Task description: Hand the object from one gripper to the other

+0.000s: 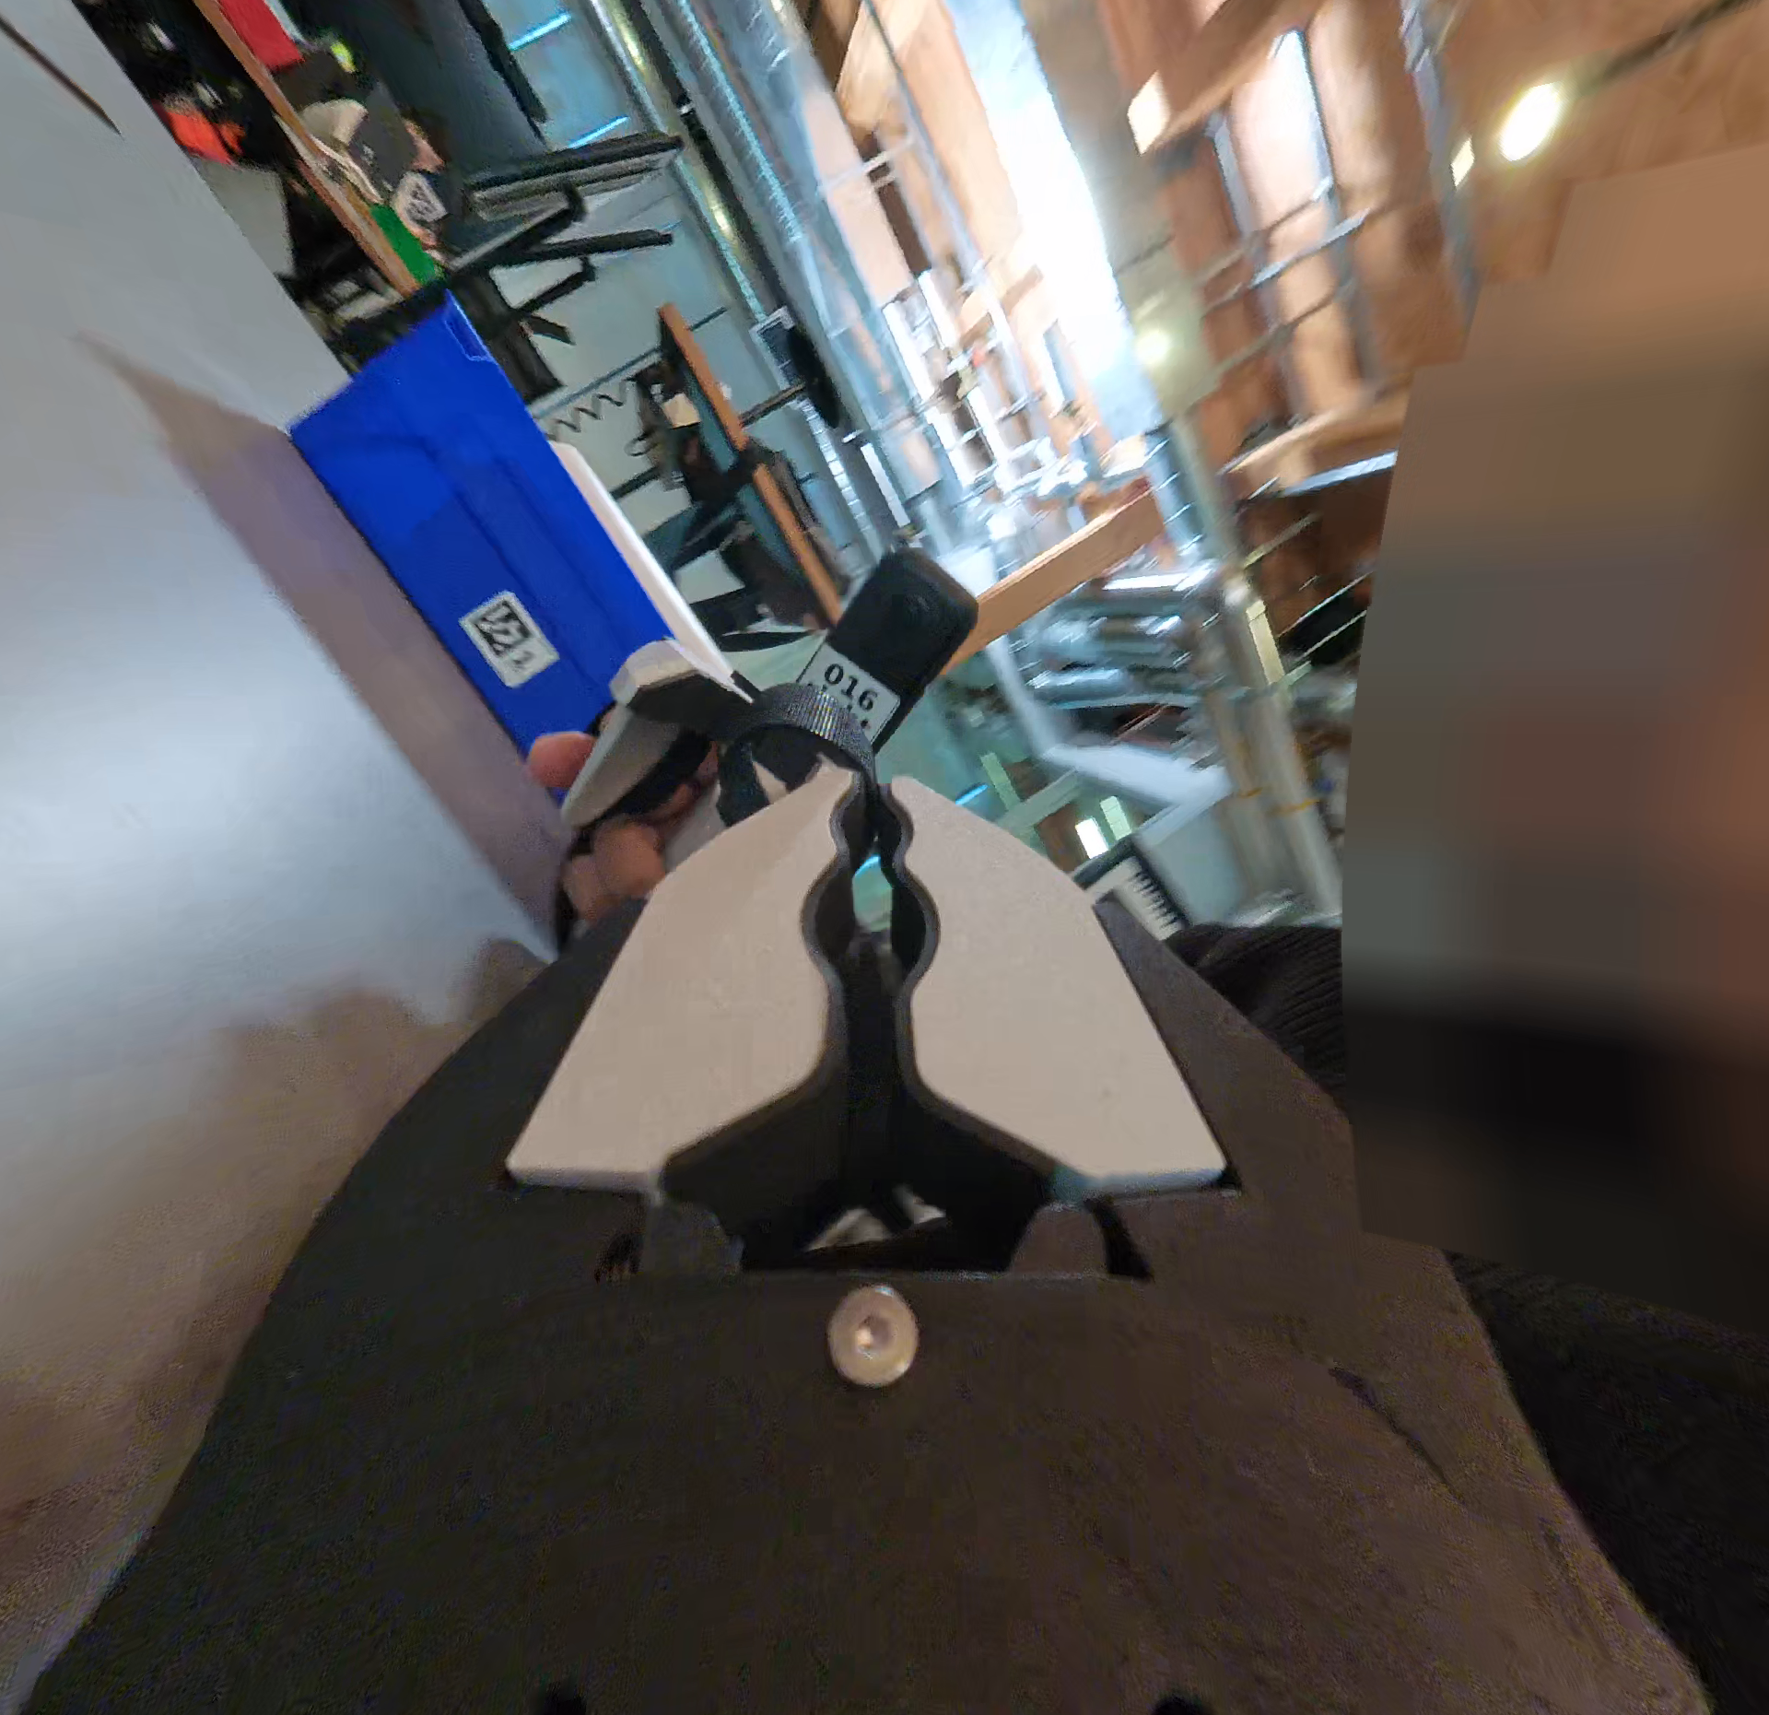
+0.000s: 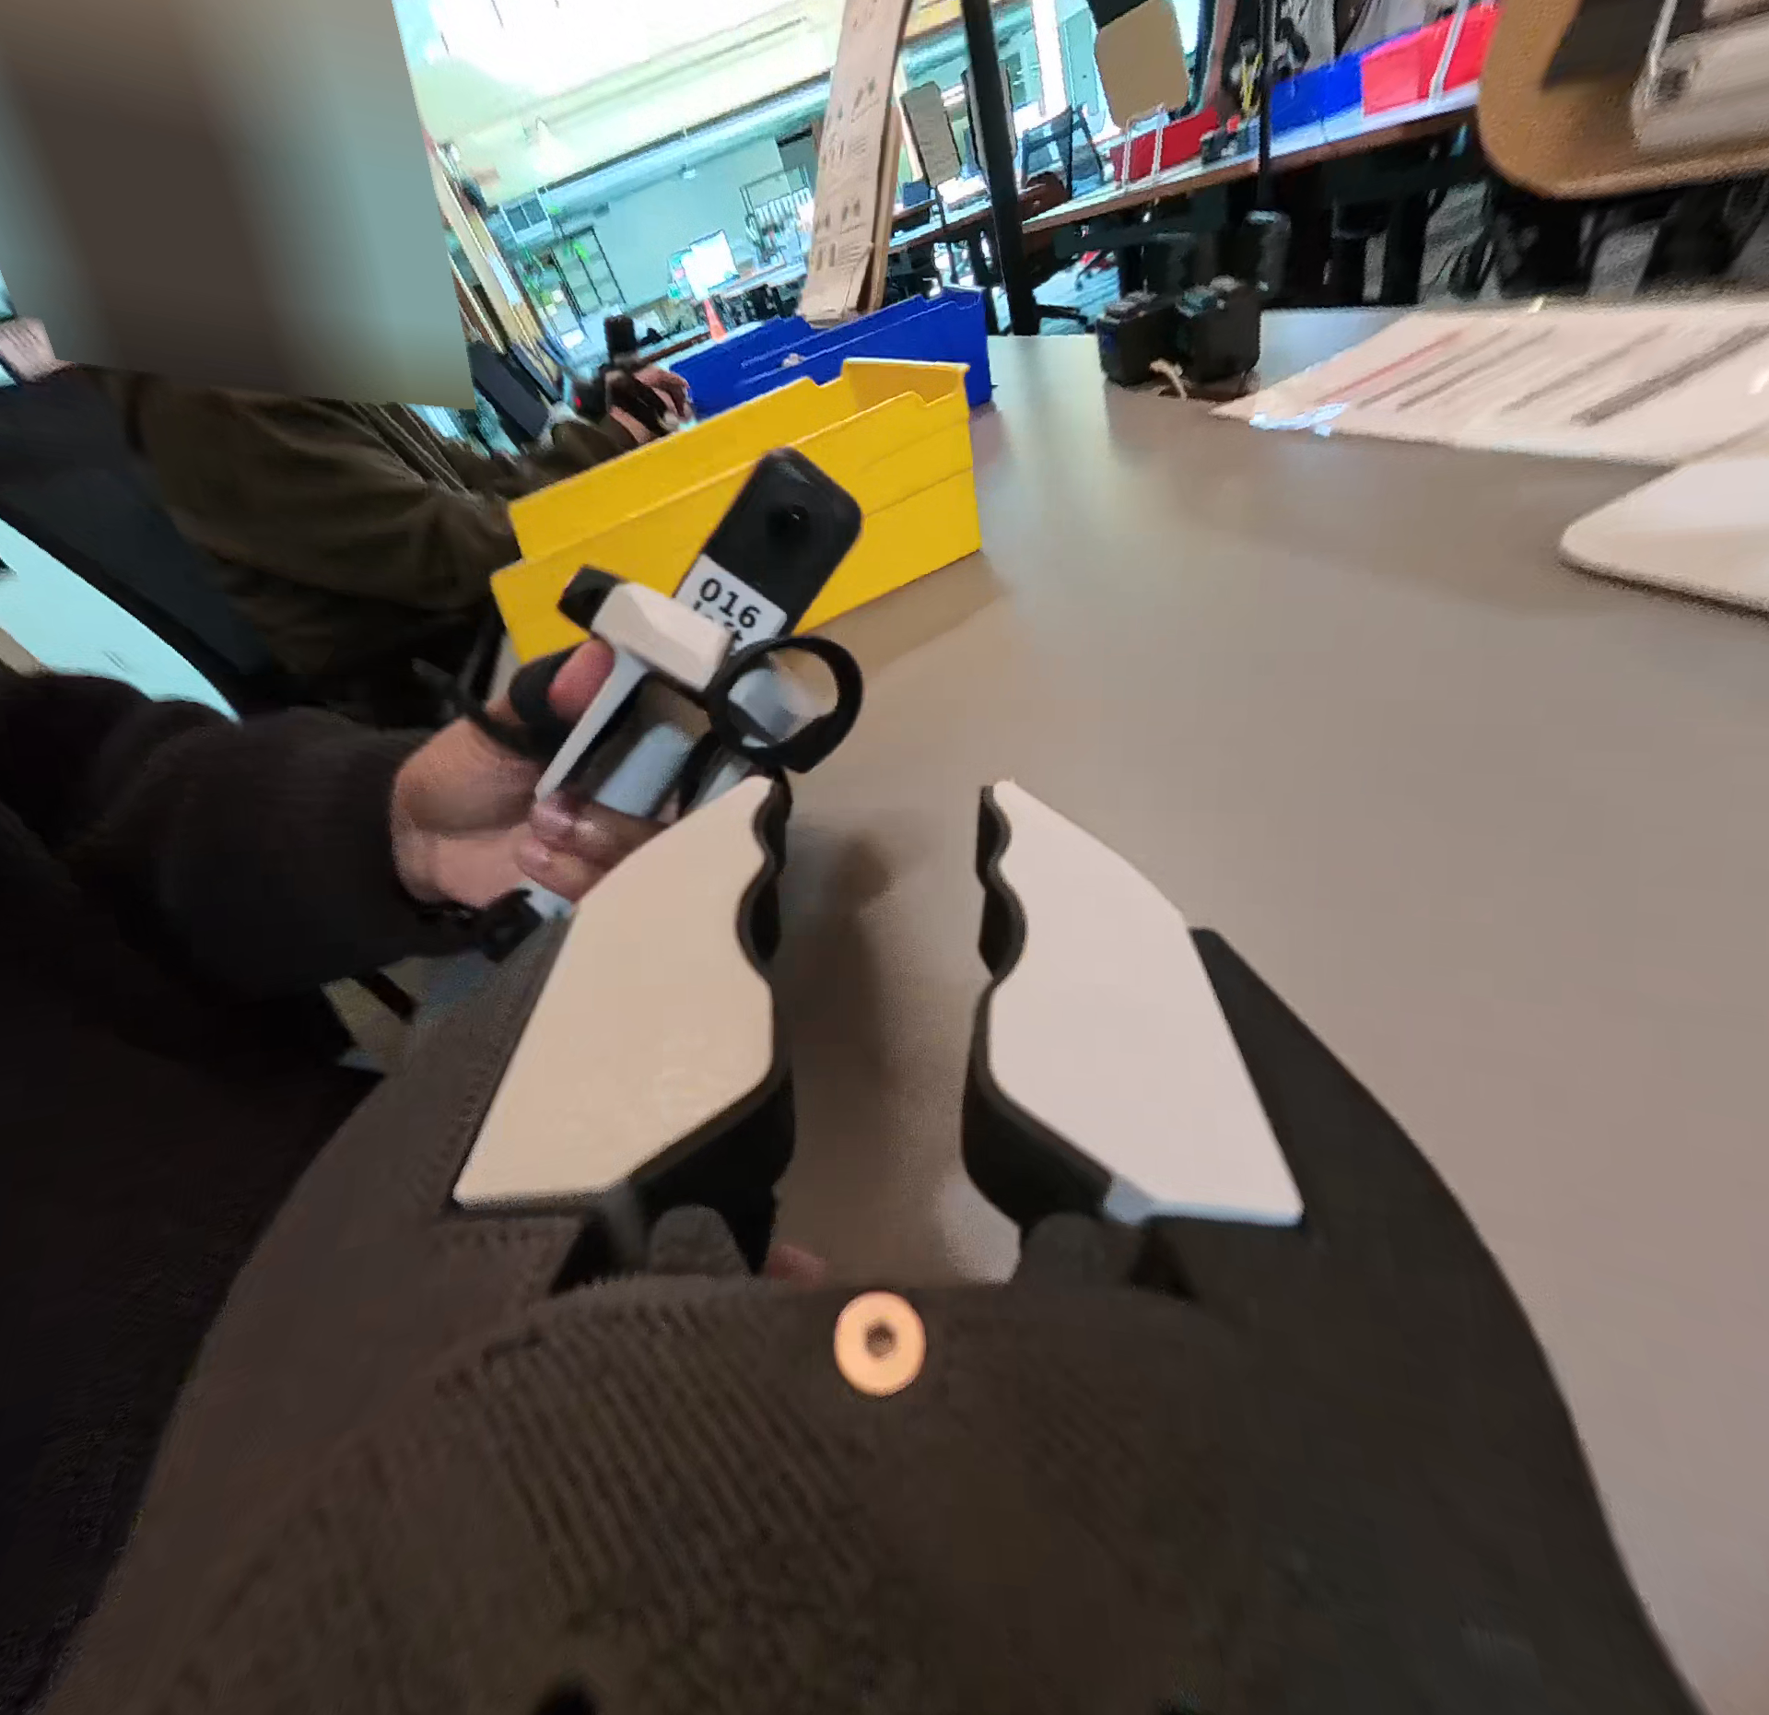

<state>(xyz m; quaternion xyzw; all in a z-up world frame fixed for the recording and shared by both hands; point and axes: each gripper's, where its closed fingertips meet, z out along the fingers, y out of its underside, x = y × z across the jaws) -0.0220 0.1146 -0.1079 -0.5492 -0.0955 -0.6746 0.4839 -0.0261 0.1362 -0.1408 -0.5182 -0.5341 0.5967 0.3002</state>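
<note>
The object is a black strap loop [image 1: 814, 721]. My left gripper [image 1: 871, 788] is shut on it: the strap runs down between the two grey fingers and the loop sticks out past the tips. The right gripper's grey finger [image 1: 660, 702] and a hand [image 1: 613, 855] lie just beyond, to the left. In the right wrist view the loop [image 2: 785, 702] hangs at the tips of the left gripper, whose white finger [image 2: 660, 640] shows above a hand [image 2: 459, 807]. My right gripper [image 2: 885, 793] is open and empty, its left fingertip just below the loop, above the grey table [image 2: 1244, 712].
A yellow bin [image 2: 766, 482] and a blue bin [image 2: 842, 348] stand on the table behind the grippers. Papers [image 2: 1532, 376], a white object [image 2: 1675, 539] and small black boxes [image 2: 1177, 333] lie to the right. A blue bin [image 1: 459, 520] shows in the left wrist view.
</note>
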